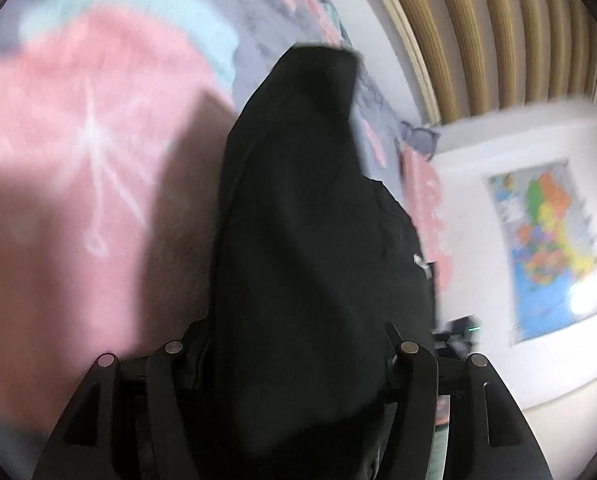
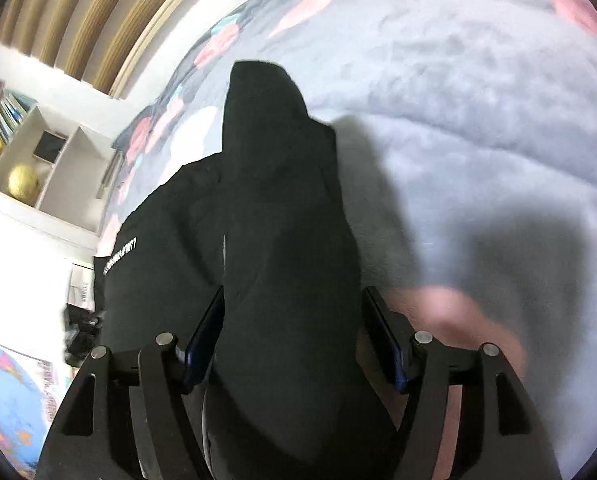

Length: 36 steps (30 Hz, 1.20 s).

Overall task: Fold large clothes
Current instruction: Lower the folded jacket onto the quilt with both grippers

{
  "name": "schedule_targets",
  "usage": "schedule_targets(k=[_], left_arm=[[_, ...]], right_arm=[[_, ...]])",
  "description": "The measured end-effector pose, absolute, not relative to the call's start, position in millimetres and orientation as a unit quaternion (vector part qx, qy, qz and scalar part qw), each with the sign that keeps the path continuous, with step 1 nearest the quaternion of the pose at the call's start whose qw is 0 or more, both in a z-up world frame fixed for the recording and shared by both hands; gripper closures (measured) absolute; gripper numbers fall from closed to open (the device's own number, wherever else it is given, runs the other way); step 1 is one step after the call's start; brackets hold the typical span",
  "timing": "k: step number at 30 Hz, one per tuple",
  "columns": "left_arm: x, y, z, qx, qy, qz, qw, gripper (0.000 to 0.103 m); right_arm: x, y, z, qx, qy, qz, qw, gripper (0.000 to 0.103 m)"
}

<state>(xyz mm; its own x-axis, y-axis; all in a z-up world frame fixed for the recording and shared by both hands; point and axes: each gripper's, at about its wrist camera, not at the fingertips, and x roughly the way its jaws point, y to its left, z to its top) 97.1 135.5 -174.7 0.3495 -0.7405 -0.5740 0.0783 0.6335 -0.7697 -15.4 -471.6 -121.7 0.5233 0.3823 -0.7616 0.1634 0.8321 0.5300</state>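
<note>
A large black garment (image 1: 310,240) hangs from my left gripper (image 1: 298,344), which is shut on a bunched part of it above the bed. The cloth hides the fingertips. In the right wrist view the same black garment (image 2: 282,260) is bunched between the fingers of my right gripper (image 2: 294,320), which is shut on it. A part with small white lettering (image 2: 120,256) hangs to the left. Both views are blurred by motion.
A fluffy blanket covers the bed, pink (image 1: 78,160) and grey (image 2: 478,100). A slatted wooden headboard (image 1: 478,28) stands behind. A wall map (image 1: 550,248) and a white shelf with books and a gold globe (image 2: 24,182) are beside the bed.
</note>
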Motion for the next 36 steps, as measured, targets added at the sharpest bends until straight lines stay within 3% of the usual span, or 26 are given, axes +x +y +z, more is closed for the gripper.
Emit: schedule_targets(k=[5, 9, 12, 16, 19, 22, 30, 33, 36], left_arm=[[71, 136, -84, -0.195, 0.435, -0.194, 0.858, 0.042], [42, 113, -27, -0.153, 0.38, -0.219, 0.885, 0.042], [23, 75, -14, -0.121, 0.373, -0.247, 0.886, 0.042], [26, 20, -41, -0.12, 0.429, -0.28, 0.851, 0.042], [43, -13, -102, -0.066, 0.515, -0.238, 0.82, 0.043], [44, -18, -117, -0.048, 0.501, -0.22, 0.836, 0.043], [-3, -15, -66, -0.03, 0.455, -0.217, 0.863, 0.042], [-21, -21, -62, -0.014, 0.449, -0.216, 0.867, 0.041], [-6, -35, -99, -0.01, 0.498, -0.175, 0.849, 0.041]], right_arm=[[-38, -433, -40, 0.069, 0.439, -0.063, 0.894, 0.029], [-49, -398, 0, 0.113, 0.396, 0.025, 0.911, 0.025], [-41, -361, -16, 0.135, 0.428, 0.091, 0.889, 0.019], [-14, -306, -83, 0.079, 0.524, 0.073, 0.845, 0.019], [-15, -314, -115, 0.065, 0.516, 0.034, 0.854, 0.015], [-19, -320, -112, 0.082, 0.51, 0.021, 0.856, 0.015], [-67, -328, -61, 0.102, 0.469, 0.023, 0.877, 0.011], [-70, -317, -74, 0.067, 0.497, 0.003, 0.865, 0.009], [-45, -303, -107, 0.059, 0.519, -0.005, 0.853, 0.007]])
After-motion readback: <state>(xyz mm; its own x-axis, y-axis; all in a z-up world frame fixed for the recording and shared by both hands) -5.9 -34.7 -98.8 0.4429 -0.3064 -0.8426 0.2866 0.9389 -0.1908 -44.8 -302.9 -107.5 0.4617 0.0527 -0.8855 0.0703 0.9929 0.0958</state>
